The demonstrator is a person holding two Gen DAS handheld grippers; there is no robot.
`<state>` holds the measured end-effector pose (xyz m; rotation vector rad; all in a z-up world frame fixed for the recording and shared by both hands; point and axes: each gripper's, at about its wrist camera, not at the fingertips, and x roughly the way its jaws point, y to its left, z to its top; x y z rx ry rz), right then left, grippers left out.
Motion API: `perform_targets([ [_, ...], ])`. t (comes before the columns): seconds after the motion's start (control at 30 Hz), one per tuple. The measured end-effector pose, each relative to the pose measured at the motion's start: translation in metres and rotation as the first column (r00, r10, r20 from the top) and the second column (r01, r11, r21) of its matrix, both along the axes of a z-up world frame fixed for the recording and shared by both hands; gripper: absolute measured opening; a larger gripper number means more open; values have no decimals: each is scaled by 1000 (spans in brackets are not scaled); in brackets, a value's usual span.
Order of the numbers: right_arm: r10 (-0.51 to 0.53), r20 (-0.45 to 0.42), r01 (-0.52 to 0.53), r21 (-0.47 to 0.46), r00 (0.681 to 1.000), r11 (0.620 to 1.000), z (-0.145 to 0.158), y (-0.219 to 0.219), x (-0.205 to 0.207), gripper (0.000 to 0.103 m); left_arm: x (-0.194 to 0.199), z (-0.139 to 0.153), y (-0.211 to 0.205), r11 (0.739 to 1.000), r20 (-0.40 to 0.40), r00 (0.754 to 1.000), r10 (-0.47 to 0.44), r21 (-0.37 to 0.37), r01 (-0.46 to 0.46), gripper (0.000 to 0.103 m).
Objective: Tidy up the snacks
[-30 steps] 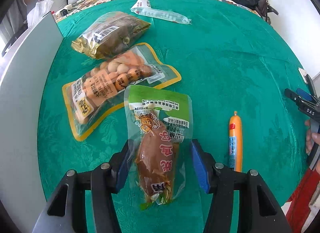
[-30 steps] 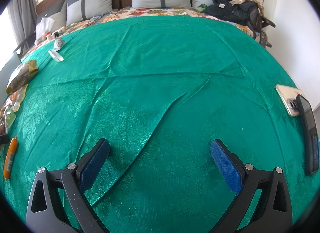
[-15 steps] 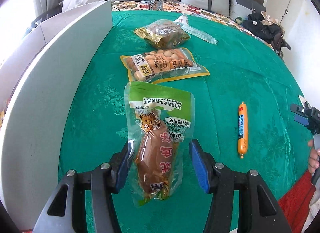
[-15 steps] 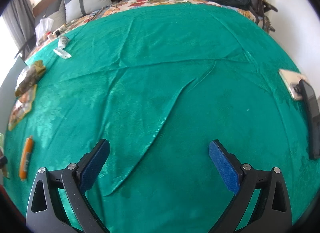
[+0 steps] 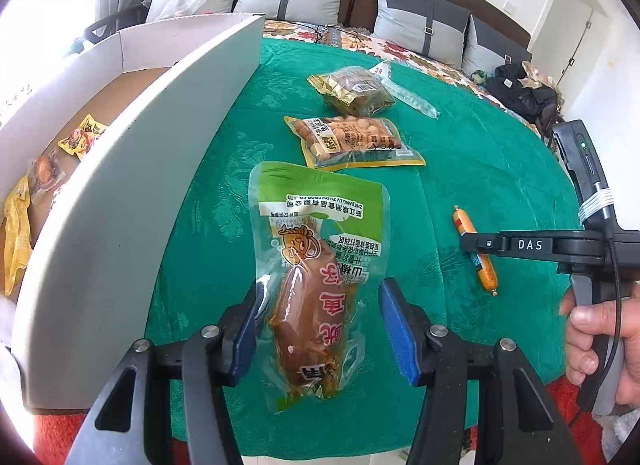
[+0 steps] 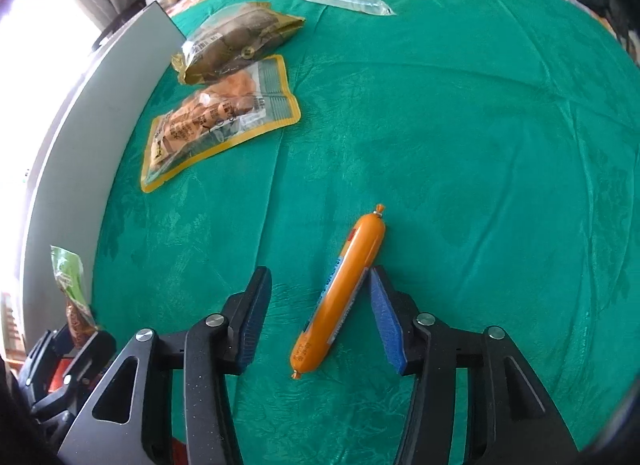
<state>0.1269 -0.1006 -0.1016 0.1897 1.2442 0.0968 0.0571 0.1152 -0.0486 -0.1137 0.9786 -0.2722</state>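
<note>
**Two grippers over a green tablecloth (image 6: pixel 460 113).**
Left gripper (image 5: pixel 320 329) clamps a green-topped meat pouch (image 5: pixel 316 281) at lower centre; right gripper (image 6: pixel 316 317), jaws just closing yet apart, straddles an orange sausage stick (image 6: pixel 340 293), right pad touching it.

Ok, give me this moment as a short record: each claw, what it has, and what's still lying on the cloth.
left claw: shut on green pouch, held up beside white box
right claw: open, astride orange sausage lying on green cloth; one pad touches it
still on cloth: yellow-edged pack, gold pack, clear pack
in box: yellow packets
</note>
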Motion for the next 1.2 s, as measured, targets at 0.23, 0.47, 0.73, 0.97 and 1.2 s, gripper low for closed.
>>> perform_targets([
  [0.23,-140,0,131,346,990,929,22,-60,-27,16,-2,22,5,994,28,1000,-7,-105,10,55],
  [0.47,2,180,-82,438,984,895,120,4,-15,16,9,93,66,973,121,989,91,-222,-62,55],
  [0.73,294,357,-430,401,887,809,204,171,1,16,20,126,194,949,157,937,311,-114,-296,56],
  [0.97,360,346,-469,318,866,824,181,239,9,49,24,87,235,908,79,908,411,59,-416,75],
  [1.2,300,343,-384,213,890,898,139,161,0,62,10,65,199,928,69,926,372,2,-373,77],
])
